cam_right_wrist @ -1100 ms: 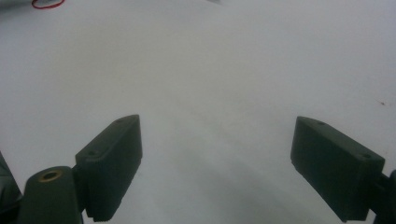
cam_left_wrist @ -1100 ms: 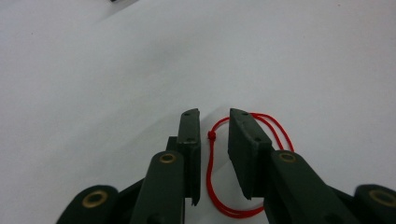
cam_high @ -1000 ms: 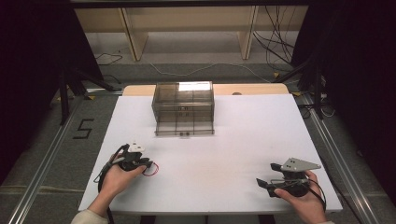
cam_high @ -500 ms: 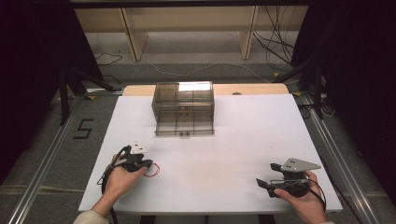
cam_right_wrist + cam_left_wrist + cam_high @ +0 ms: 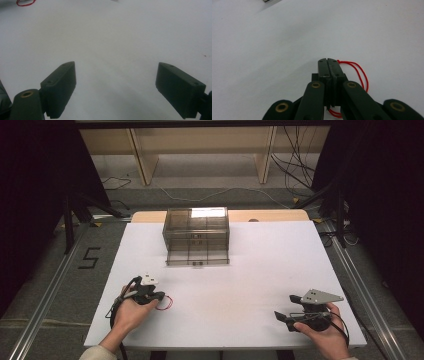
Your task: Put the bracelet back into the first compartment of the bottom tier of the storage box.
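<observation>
Red loop (image 5: 359, 72) of thin cord or elastic is the thing being worked here, and the left gripper (image 5: 327, 60) has just been closing on it: jaws now pressed flat together, with the loop coming out from between the pads at the tip, bulging off to one side of the fingers and showing again underneath them nearer the camera. So it looks pinched, but I can't tell how much of the strand is really between the pads, since it's so thin. From above, the loop (image 5: 165, 303) lies on the white table (image 5: 260, 270) right at that gripper's (image 5: 159, 296) tip. The right gripper (image 5: 115, 75) is wide open with nothing between its fingers, just bare table, parked well off to the side (image 5: 280, 316). Farther out past both sets of fingers sits a smoky clear drawer box (image 5: 196, 236), well apart from the loop. Main risk as I see it: a strand this skinny caught only at the very tip could slip out the moment the hand lifts, or the hanging part could drag and snag on the table.
</observation>
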A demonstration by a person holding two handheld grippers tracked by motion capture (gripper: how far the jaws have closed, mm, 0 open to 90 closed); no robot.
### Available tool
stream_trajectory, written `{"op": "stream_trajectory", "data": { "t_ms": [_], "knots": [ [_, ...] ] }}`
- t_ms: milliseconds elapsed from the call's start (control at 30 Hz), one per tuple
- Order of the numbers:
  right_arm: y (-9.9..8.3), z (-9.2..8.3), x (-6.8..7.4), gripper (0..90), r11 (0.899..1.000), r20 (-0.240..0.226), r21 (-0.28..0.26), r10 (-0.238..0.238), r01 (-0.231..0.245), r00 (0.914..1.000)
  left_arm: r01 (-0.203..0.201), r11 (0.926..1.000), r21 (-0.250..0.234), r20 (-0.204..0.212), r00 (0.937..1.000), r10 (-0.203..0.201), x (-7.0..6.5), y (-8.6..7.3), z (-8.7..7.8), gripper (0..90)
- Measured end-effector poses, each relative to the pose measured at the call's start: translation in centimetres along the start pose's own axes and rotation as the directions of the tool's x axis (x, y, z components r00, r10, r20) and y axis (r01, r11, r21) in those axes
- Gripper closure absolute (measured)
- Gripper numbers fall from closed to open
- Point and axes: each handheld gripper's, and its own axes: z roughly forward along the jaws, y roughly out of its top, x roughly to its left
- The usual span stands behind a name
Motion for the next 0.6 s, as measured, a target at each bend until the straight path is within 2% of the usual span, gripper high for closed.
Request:
{"op": "stream_trajectory", "data": {
  "t_ms": [600],
  "knots": [
    [0.0,0.06,0.02,17.5,1.0,0.0,0.005,-0.001,0.001,1.0,0.011,0.9985,-0.054,-0.004,0.9999,-0.011,-0.22,0.48,-0.81,89.7]
  ]
}}
